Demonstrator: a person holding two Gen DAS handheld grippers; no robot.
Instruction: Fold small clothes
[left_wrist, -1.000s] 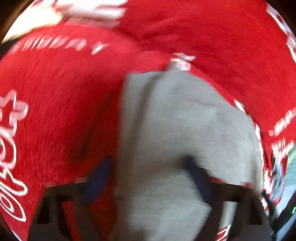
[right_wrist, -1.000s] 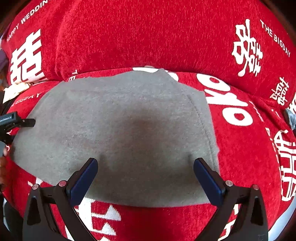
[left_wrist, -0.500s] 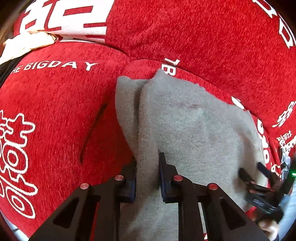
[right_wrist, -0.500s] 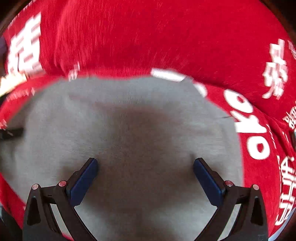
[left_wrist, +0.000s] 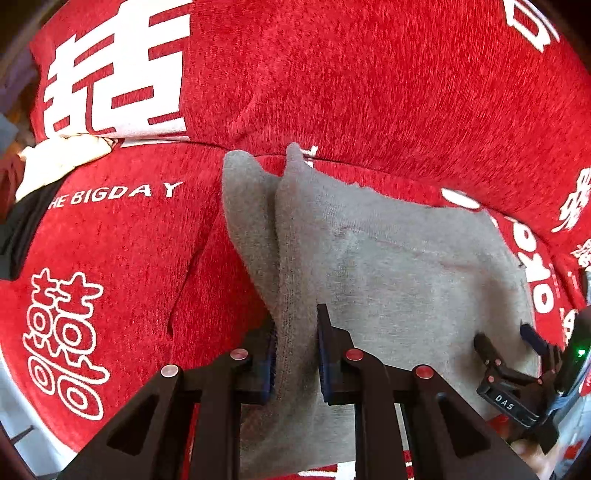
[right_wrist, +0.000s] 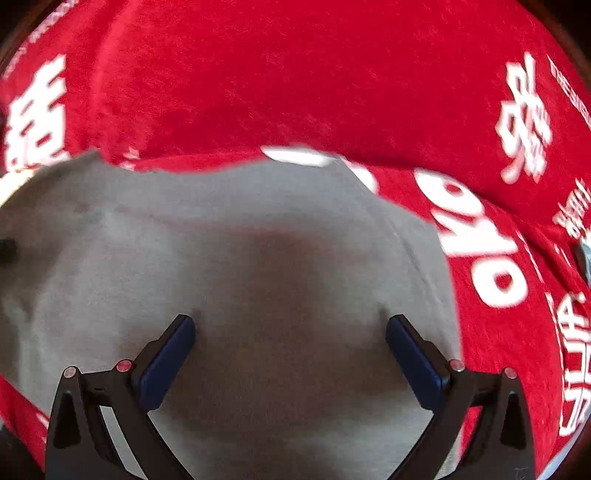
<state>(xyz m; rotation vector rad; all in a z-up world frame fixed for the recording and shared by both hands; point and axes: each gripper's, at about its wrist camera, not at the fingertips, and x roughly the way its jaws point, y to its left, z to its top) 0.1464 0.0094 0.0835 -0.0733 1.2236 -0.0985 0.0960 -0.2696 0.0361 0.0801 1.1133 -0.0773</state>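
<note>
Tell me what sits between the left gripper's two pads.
A pinched fold of the grey garment fills the gap in the left gripper, clear in the left wrist view.

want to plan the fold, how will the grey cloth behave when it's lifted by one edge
Probably floppy: the grey cloth bunches into a soft ridge where the left claw pinches it. Likely light, since a small pinch raises the edge. The fuzzy knit probably grips rather than slips.
</note>
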